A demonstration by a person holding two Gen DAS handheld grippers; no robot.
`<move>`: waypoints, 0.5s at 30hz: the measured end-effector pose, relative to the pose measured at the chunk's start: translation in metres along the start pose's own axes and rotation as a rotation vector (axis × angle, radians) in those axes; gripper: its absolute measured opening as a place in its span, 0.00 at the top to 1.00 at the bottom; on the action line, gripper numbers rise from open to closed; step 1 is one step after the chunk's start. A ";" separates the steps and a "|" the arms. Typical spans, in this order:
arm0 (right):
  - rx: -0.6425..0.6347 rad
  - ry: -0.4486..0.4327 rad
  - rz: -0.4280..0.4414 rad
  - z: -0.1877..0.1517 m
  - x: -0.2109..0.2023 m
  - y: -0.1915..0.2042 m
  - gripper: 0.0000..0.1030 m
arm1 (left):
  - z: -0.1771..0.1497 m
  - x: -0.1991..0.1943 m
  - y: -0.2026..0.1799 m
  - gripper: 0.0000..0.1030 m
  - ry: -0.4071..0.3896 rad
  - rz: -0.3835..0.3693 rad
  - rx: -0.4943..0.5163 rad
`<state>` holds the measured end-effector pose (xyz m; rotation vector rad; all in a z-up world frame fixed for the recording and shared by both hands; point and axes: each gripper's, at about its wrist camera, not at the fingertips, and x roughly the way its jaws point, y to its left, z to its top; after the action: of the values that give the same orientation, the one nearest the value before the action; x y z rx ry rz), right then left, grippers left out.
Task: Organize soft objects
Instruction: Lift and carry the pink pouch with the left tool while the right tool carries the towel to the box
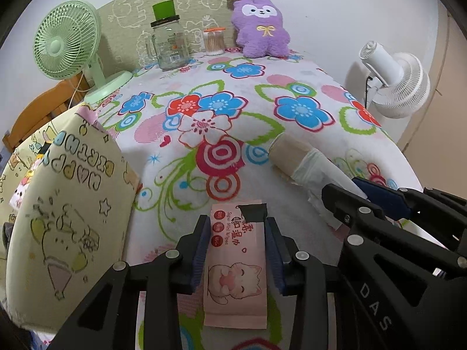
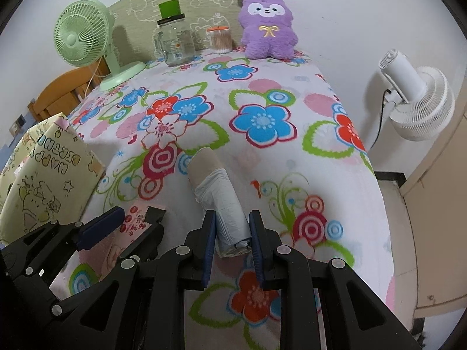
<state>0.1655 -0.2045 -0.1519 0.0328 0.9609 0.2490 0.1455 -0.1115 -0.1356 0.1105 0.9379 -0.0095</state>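
A pink pack of wet wipes (image 1: 238,265) with a cat picture lies on the flowered cloth; my left gripper (image 1: 238,227) is shut on its sides. A roll of white plastic bags on a cardboard core (image 2: 217,192) lies to its right; my right gripper (image 2: 232,224) has its jaws closed against the roll's near end. The roll also shows in the left wrist view (image 1: 306,160), and the wipes pack in the right wrist view (image 2: 134,221). A purple plush animal (image 1: 260,27) sits upright at the table's far edge against the wall.
A yellow "Happy Birthday" gift bag (image 1: 67,204) stands at the left. A green desk fan (image 1: 70,46), a glass jar with green lid (image 1: 169,43) and a cotton-swab pot (image 1: 214,42) stand at the back. A white fan (image 1: 394,84) stands beyond the table's right edge.
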 end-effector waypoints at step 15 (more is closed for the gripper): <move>0.061 -0.026 -0.036 -0.023 -0.029 0.001 0.75 | -0.017 -0.025 -0.006 0.66 -0.013 -0.041 0.027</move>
<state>0.1306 -0.2123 -0.1412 0.0743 0.9418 0.1858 0.1166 -0.1168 -0.1264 0.1165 0.9266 -0.0607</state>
